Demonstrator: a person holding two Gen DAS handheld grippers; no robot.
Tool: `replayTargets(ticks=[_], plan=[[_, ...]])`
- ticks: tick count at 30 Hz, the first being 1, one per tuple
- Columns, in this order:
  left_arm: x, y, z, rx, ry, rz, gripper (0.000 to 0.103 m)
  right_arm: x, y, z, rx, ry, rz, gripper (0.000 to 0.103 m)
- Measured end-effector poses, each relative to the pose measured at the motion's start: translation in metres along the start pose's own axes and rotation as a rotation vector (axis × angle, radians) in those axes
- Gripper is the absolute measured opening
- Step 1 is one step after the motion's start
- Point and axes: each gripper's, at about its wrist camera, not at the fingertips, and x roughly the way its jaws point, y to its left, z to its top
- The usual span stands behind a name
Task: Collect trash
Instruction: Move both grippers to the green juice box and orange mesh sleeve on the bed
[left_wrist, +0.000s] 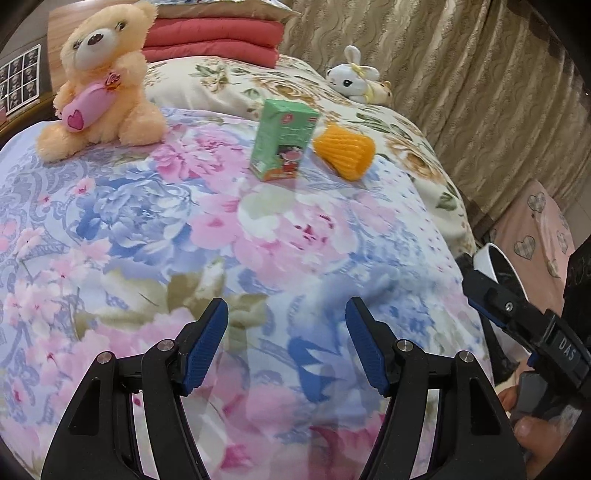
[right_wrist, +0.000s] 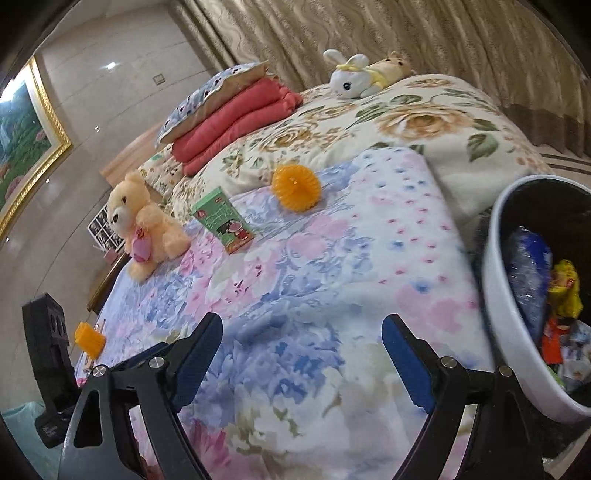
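Note:
A green juice carton (left_wrist: 283, 140) stands upright on the floral bedspread, with an orange foam net (left_wrist: 344, 149) lying just to its right. Both also show in the right wrist view, the carton (right_wrist: 224, 219) and the net (right_wrist: 296, 187). My left gripper (left_wrist: 287, 325) is open and empty, low over the bed, well short of the carton. My right gripper (right_wrist: 303, 343) is open and empty over the bed's near part. A white trash bin (right_wrist: 504, 291) with a black liner holds several wrappers at the right, beside the right gripper. Its rim shows in the left wrist view (left_wrist: 491, 254).
A peach teddy bear (left_wrist: 99, 77) sits at the left of the bed. A white plush rabbit (left_wrist: 354, 75) lies at the far edge. Folded red blankets (left_wrist: 210, 38) and a pillow are stacked at the headboard. Beige curtains (left_wrist: 461, 74) hang beyond. A small orange piece (right_wrist: 89, 339) lies near the left gripper's body.

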Motion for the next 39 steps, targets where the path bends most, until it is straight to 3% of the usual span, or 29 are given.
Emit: replayTargets(ticks=[29,39], plan=[[0.07,0.015,0.075,0.064,0.019,0.058,0.072,0.099,0.002,0.064,-0.117,0.07,-0.032,0.09],[0.093,0.02,0.098,0.071,0.026,0.041,0.074,0.129,0.004,0.088,-0.134,0.083,-0.029,0.09]])
